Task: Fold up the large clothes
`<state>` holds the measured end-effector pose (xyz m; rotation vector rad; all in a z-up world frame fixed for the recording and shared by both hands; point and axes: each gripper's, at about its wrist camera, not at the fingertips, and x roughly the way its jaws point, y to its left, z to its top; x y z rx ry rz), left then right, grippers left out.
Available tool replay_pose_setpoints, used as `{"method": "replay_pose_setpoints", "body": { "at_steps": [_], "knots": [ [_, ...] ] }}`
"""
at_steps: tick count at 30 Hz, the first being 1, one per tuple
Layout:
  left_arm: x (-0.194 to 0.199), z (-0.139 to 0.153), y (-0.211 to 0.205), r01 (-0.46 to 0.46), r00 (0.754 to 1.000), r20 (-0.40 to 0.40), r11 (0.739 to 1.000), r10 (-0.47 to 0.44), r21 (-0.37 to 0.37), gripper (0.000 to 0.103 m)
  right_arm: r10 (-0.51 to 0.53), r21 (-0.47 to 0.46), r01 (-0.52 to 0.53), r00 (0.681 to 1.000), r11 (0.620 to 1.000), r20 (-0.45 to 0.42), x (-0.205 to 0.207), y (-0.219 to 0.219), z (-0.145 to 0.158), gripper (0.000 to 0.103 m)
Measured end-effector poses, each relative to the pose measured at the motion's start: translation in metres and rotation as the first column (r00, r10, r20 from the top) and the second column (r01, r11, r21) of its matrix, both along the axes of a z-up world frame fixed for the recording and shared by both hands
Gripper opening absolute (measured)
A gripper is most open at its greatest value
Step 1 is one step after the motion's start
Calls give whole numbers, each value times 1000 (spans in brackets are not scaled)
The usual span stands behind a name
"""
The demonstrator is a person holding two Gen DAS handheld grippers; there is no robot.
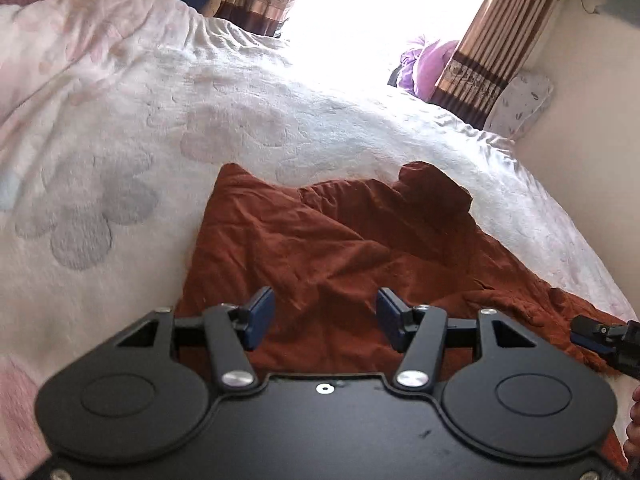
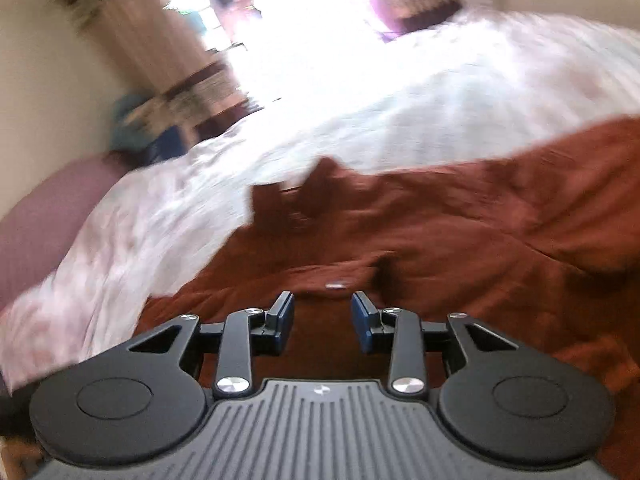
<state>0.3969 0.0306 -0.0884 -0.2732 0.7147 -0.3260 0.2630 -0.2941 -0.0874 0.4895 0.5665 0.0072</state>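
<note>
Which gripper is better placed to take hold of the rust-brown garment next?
Probably the right gripper: its open jaws sit low over a fold of the rust-brown garment. The left gripper, also open, hovers above flatter cloth.

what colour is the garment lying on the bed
Rust brown garment, plain with no pattern; clearest in the left wrist view.

Garment (image 1: 328,248): rust-brown, plain. Bedspread (image 1: 168,128) beneath it: white with pale grey and pink flower shapes. Curtain (image 1: 480,44) beyond the bedspread: beige and brown stripes. Both tools: black frames, blue pads (image 1: 262,316).
</note>
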Motion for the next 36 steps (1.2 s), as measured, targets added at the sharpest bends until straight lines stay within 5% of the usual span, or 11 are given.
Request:
{"method": "replay_pose_setpoints", "body": {
  "at_steps": [4,8,14,18,22,28,36],
  "knots": [
    [14,-23,2,-30,996,-84,998,35,56,58,-2,-18,0,997,1000,-79,21,14,-20,40],
    [18,-47,10,-29,992,-125,999,33,37,58,-37,-32,33,986,999,-165,30,11,-46,34],
    [16,-43,0,-25,993,-113,995,37,100,58,-21,87,31,993,996,-112,7,-11,-31,31],
    [4,-26,-4,-24,995,-90,997,31,77,58,-99,181,100,995,978,-14,-43,-76,-10,51],
    [-7,-17,2,-46,996,-77,998,50,52,58,-281,131,282,959,950,-25,-98,-170,-9,53],
    [-13,-22,9,-109,989,-96,994,110,23,58,-571,183,571,819,800,-60,-178,-302,-30,55],
    [-16,-26,-1,-137,985,-97,988,144,72,58,-754,433,702,653,566,-72,-206,-393,-75,55]
  ]
}}
